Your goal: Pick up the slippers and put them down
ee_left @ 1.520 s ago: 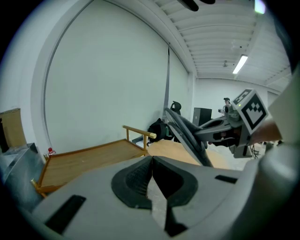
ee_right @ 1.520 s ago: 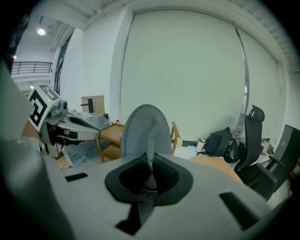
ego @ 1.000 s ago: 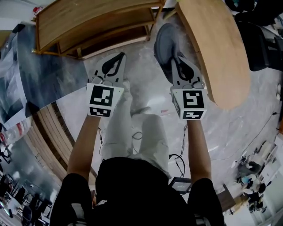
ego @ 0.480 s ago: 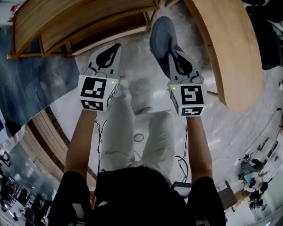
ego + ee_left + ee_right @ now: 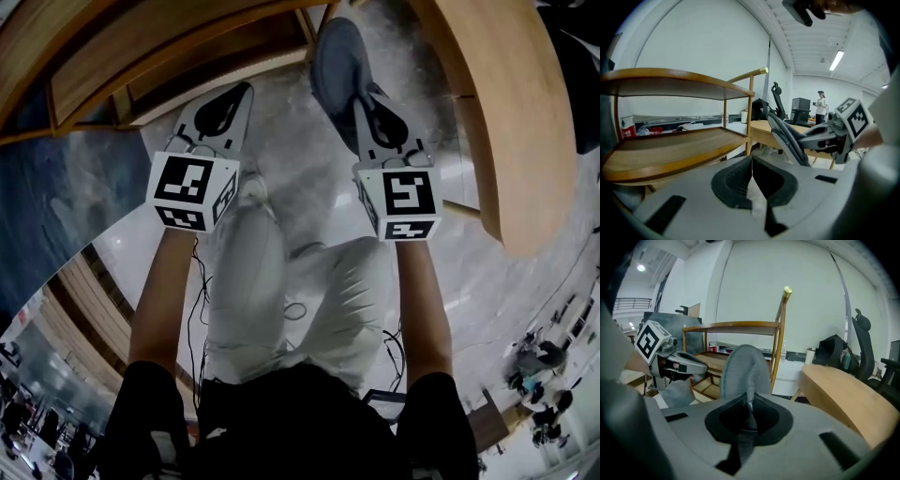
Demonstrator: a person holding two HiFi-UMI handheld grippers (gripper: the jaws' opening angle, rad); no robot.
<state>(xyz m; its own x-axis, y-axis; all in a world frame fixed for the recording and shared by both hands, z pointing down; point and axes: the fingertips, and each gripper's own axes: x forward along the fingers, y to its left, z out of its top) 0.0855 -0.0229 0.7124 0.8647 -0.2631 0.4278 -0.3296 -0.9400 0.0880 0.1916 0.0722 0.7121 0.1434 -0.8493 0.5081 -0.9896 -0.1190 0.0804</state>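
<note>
- floor (image 5: 281, 141): open strip between shelf and tabletop, bare along the middle.
- shelf (image 5: 141, 56): wooden, two tiers, bounds the strip on the left.
- post (image 5: 780, 333): shelf corner, upright, close behind the slipper (image 5: 337, 61).
- tabletop (image 5: 511, 122): curved edge closes the right side.
- legs (image 5: 253, 272): fill the near end, between the arms.
- cable (image 5: 295, 309): lies looped between the legs.

Left tool (image 5: 752, 164): jaws together, empty

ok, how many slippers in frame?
1. The grey fabric slipper is pinched in the right claw, held up beside the wooden table. The left claw is shut, empty. Another may be hidden.
</note>
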